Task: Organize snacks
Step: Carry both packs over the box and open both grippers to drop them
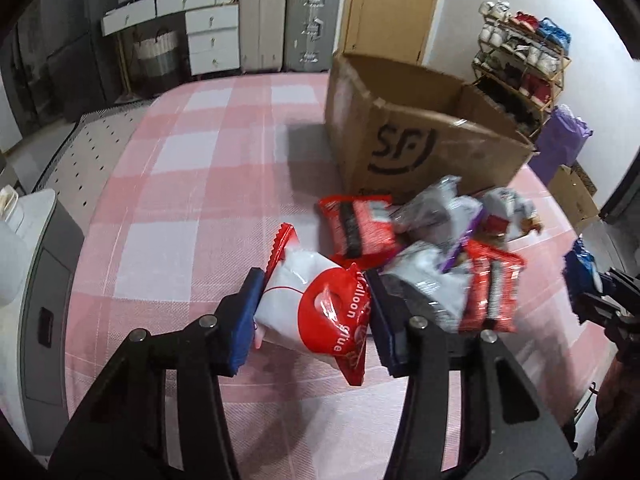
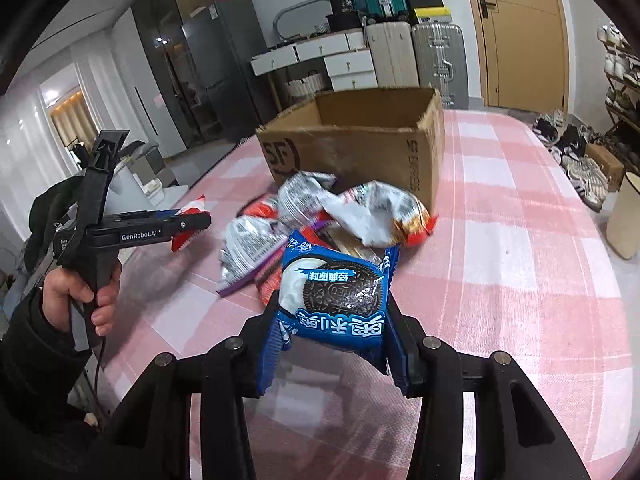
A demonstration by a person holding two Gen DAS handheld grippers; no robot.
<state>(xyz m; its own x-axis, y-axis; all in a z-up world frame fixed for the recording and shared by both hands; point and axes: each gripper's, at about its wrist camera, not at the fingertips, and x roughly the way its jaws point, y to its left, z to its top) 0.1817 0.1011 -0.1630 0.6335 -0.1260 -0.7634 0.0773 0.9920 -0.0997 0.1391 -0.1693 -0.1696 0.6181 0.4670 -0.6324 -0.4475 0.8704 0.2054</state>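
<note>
Cardboard box [image 2: 356, 140] interior unseen; left gripper [image 1: 316, 304] pinching red-white packet [image 1: 316, 300], right gripper [image 2: 332, 320] pinching Oreo pack [image 2: 336, 296].

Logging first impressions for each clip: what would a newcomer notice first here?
Each gripper grips a snack: the left gripper a red-and-white packet, the right gripper a blue Oreo pack. Behind them a pile of wrappers lies against an open cardboard box on the pink checked cloth.
</note>
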